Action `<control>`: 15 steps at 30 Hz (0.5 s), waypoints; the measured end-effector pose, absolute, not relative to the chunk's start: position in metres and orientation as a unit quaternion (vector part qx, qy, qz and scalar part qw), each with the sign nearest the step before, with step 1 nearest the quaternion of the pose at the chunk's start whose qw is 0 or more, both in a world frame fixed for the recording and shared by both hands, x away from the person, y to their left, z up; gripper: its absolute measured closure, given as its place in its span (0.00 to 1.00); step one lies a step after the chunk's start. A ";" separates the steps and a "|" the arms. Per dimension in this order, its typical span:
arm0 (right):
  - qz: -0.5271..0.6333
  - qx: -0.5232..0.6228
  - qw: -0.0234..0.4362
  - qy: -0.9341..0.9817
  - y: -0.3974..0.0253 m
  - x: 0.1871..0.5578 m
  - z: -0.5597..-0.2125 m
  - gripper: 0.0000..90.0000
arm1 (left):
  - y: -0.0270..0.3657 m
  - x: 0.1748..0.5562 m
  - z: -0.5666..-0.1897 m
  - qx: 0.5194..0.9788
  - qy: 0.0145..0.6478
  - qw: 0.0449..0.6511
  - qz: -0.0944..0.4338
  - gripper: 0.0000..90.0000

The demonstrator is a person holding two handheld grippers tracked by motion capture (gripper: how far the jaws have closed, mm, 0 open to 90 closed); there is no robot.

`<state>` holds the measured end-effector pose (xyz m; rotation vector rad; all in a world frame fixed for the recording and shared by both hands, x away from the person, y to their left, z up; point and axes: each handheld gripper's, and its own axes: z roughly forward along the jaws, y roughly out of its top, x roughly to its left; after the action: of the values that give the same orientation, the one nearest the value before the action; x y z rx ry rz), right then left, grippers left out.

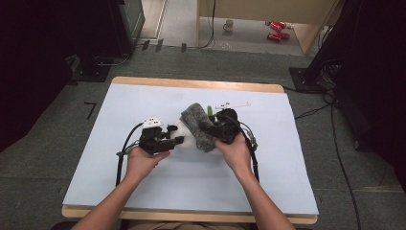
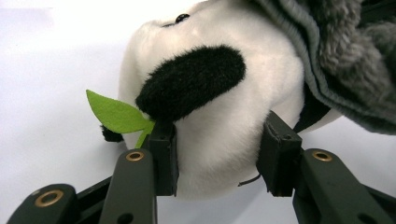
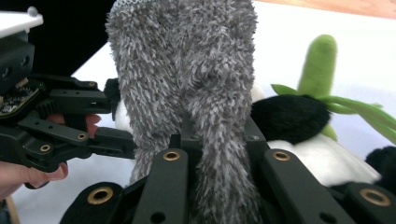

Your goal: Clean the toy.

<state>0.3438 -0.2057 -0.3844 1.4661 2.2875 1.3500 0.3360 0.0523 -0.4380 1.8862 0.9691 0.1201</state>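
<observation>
At frame centre: plush panda (image 1: 187, 134), white-and-black pile, clamped by left gripper (image 1: 175, 141); fuzzy grey sock (image 1: 200, 125) pinched by right gripper (image 1: 216, 132); green felt leaf (image 2: 116, 114) alongside.

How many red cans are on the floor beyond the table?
2: both lie on their sides on the pale floor at the far right. One can is farther back, the other can just in front. More may be hidden.

On the table (image 1: 143, 191), the left gripper (image 1: 178, 140) touches the white plush toy (image 1: 186, 136); the right gripper (image 1: 216, 130) holds its grey fuzzy cloth (image 1: 197, 122).
</observation>
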 end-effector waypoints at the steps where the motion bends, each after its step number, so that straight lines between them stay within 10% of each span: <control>1: 0.443 0.484 0.053 0.753 -0.207 0.344 -0.384 0.87 | 0.052 0.336 -0.438 0.776 0.397 0.488 0.050 0.62; 15: 0.441 0.513 0.081 0.732 -0.249 0.348 -0.375 0.87 | 0.056 0.340 -0.441 0.776 0.395 0.490 0.037 0.60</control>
<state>0.3482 -0.2492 -0.3751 1.5343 2.1887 1.3178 0.3403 0.0558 -0.4406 1.8854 0.9585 0.0889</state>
